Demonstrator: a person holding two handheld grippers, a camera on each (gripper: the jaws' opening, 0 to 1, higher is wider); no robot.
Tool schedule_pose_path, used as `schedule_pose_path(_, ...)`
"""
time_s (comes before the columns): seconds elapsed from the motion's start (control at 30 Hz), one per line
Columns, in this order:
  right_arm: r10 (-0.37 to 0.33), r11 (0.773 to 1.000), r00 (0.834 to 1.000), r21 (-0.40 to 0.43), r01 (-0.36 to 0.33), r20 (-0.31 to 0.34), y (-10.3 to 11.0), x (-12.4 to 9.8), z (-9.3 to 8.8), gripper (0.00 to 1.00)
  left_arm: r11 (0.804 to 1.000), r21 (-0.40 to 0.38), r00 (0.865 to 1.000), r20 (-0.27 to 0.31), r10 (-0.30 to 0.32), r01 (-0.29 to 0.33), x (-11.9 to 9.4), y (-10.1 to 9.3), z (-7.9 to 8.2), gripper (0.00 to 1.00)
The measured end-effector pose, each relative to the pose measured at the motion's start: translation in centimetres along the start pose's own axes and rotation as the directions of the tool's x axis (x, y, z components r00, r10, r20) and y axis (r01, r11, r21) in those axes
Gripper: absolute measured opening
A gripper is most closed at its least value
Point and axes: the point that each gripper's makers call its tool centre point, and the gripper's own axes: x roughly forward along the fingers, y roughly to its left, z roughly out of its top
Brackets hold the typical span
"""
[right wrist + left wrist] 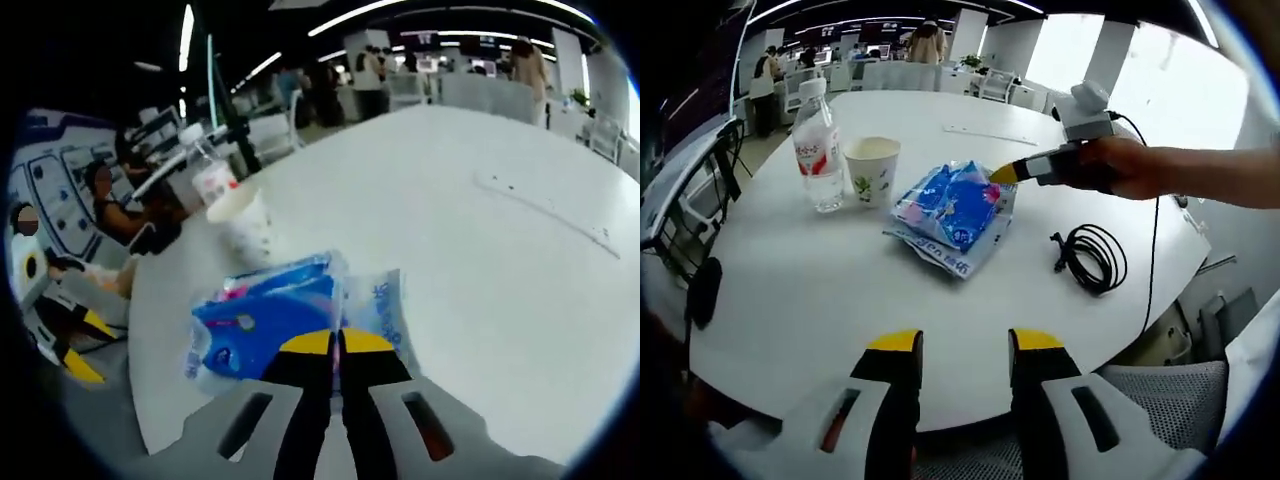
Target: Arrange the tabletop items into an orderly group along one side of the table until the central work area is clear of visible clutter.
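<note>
Right gripper [335, 345]: jaws together, pinching the near edge of the blue packet [265, 325] – mid-counter, just right of the paper cup [872, 171] and water bottle [817, 146].
Left gripper [960, 345]: jaws apart, at near counter edge.
Step tip: slide packet low toward cup – don't knock it.
Also: black cable [1092, 256], right.
Surface: white round counter [790, 290], open office.

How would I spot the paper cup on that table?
On the round white table, look toward the far left side. The paper cup stands between a water bottle and blue tissue packs; it is short, open-topped, with a small green print.
</note>
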Motion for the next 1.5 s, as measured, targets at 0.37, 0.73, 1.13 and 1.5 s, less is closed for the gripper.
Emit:
schedule_pose_path(0.37, -0.044, 0.982, 0.998, 0.183, 0.033, 0.052, 1.3, -2.7, -1.8, 0.00, 1.000, 0.003, 1.000, -0.009, 0.003, -0.003, 0.0, -0.1, -0.4, 0.32)
schedule_pose_path(0.73, -0.040, 0.975, 0.999, 0.219, 0.035, 0.018, 2.6, -3.8, -4.5, 0.00, 1.000, -0.003, 1.000, 0.002, 0.005, -0.005, -0.2, -0.3, -0.4, 0.33)
schedule_pose_path(1.13, -0.050, 0.978, 0.999, 0.205, 0.048, 0.002, 1.4, -2.3, -3.4, 0.13, 1.000, -0.005, 1.000, 0.013, 0.010, -0.009, -0.4, -0.3, -0.3, 0.33)
schedule_pose_path(1.5, -0.069, 0.976, 0.998, 0.208, 0.065, 0.012, 0.9, -3.0, -3.4, 0.00, 1.000, -0.010, 1.000, 0.015, 0.013, -0.013, -0.7, -0.5, -0.4, 0.33)
